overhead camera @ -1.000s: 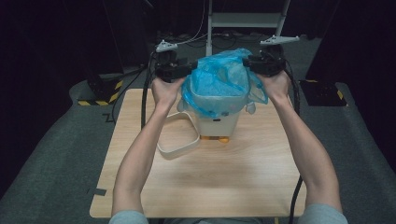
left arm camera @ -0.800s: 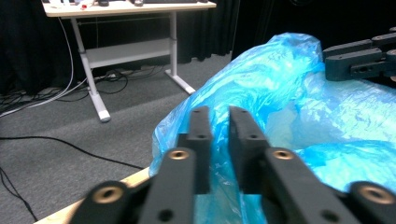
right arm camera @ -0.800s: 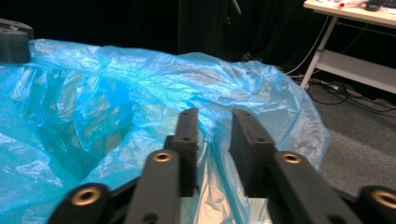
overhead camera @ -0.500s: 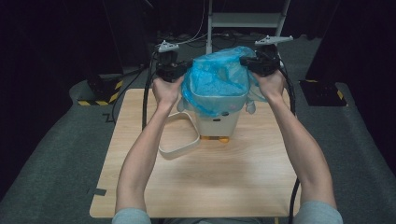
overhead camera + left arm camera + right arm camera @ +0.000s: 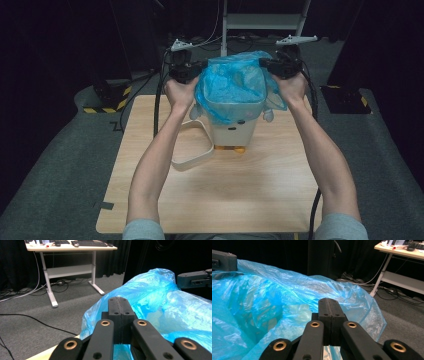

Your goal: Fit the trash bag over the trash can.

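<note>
A white bin [image 5: 234, 131] with a small face and orange feet stands on the wooden table [image 5: 215, 195]. A blue plastic bag [image 5: 232, 90] lines it and billows over its rim. My left gripper [image 5: 192, 75] is at the bag's left edge and my right gripper [image 5: 270, 67] at its right edge. In the left gripper view the jaws [image 5: 119, 300] are pressed together with blue film bunched right under them. The right gripper [image 5: 329, 301] has just closed further and is shut the same way on the bag [image 5: 274, 302].
A white ring-shaped lid frame [image 5: 192, 150] lies on the table left of the bin. Beyond the table are grey carpet, cables and a white desk [image 5: 70, 250]. The opposite gripper shows across the bag [image 5: 195, 280] [image 5: 223, 260].
Both hands stay at the bag's two sides, shifted only slightly. The bag's top now looks pulled a little wider between them.
</note>
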